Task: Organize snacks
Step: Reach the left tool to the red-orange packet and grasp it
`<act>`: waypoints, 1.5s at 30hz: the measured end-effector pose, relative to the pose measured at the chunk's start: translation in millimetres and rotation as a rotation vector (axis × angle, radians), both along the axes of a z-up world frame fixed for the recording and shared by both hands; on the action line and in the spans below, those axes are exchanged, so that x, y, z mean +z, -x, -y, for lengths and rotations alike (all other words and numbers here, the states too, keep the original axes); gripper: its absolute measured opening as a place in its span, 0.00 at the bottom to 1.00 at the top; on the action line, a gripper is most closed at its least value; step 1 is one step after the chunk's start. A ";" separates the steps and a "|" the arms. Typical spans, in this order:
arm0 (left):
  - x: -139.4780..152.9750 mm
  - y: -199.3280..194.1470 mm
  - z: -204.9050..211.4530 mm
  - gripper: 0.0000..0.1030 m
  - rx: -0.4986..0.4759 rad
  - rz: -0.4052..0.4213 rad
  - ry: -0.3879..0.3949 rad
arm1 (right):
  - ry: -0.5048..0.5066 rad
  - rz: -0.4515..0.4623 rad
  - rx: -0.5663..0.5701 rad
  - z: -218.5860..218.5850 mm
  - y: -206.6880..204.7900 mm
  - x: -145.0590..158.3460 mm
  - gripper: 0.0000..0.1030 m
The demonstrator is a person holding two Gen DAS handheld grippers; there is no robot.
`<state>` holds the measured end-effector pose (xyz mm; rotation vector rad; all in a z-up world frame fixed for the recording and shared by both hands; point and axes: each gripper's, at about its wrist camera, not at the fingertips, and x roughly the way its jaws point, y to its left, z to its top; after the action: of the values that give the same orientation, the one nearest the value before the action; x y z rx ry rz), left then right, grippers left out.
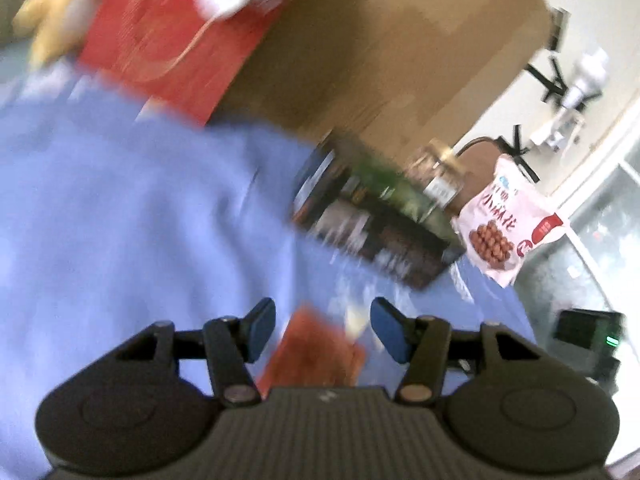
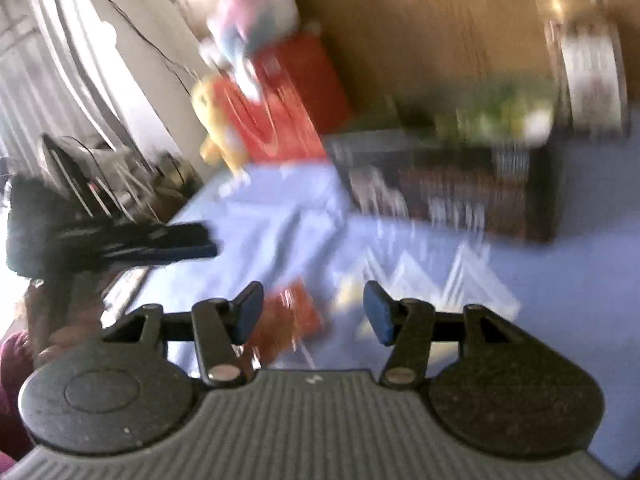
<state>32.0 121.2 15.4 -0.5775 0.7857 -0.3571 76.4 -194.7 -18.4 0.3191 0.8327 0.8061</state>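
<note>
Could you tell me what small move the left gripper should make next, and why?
Probably ease the left gripper down over the red packet: its jaws stand open and empty, and the packet lies on the blue cloth right below the gap.

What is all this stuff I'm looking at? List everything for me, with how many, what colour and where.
Cloth: one, light blue, covering the table.
Cardboard box: one, brown, at the back.
Red box: one, red, leaning by the cardboard box.
Soft toys: at least two, one yellow, one white, by the red box; blurred.
Dark tray: one, dark, in front of the cardboard box, snacks inside.
Jar: one, gold lid, behind the tray.
Snack bag: one, white and red, right of the tray.
Small packet: one, orange-red, on the cloth just ahead of both tools.
Left tool: one, black with blue pads, open, empty.
Right tool: same, open, empty.
</note>
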 end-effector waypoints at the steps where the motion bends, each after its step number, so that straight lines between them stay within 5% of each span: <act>1: -8.5 6.2 -4.9 0.52 0.007 -0.020 0.020 | -0.024 -0.045 -0.004 -1.9 -3.3 -8.6 0.56; 5: -35.5 22.7 -7.6 0.53 0.027 -0.050 0.060 | -0.123 -0.141 -0.021 -16.0 -8.4 -21.6 0.56; 8: -38.0 25.7 -7.5 0.57 0.026 -0.048 0.086 | -0.113 -0.124 0.014 -36.7 -0.3 -18.4 0.55; 9: -38.5 24.1 -6.4 0.57 0.029 -0.049 0.098 | -0.093 -0.099 0.021 -43.1 3.3 -16.1 0.51; 12: -37.9 22.6 -0.5 0.56 0.035 -0.042 0.094 | -0.074 -0.106 0.010 -46.9 3.7 -15.4 0.20; 13: -38.0 22.9 1.7 0.48 0.033 -0.036 0.087 | -0.095 -0.142 0.010 -42.0 1.3 -19.5 0.06; 14: -39.6 21.3 4.4 0.35 0.017 -0.041 0.096 | -0.120 -0.178 0.004 -35.8 0.0 -25.6 0.06; 17: -41.8 17.1 13.1 0.18 0.004 -0.035 0.095 | -0.182 -0.227 -0.028 -23.5 -0.4 -35.0 0.05; 24: -36.5 3.7 22.1 0.07 -0.022 -0.028 0.126 | -0.212 -0.183 -0.035 -14.7 6.9 -27.7 0.05; 30: -26.8 -4.3 33.9 0.07 -0.042 -0.003 0.099 | -0.155 -0.057 -0.014 -24.0 20.9 -12.5 0.05; 36: -26.8 -2.3 16.0 0.14 0.007 -0.019 0.107 | -0.163 -0.075 -0.034 -14.4 14.3 -22.3 0.05; 40: -36.7 5.7 -3.6 0.46 0.040 -0.067 0.148 | -0.190 -0.082 -0.021 -8.8 14.4 -26.9 0.05; 45: -51.2 10.1 -6.9 0.48 0.005 -0.099 0.242 | -0.224 -0.111 -0.009 -7.8 10.3 -29.7 0.05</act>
<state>21.9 128.1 -35.8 -0.8292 0.8422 -0.4249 66.1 -186.9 -48.1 0.5698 0.8450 0.8813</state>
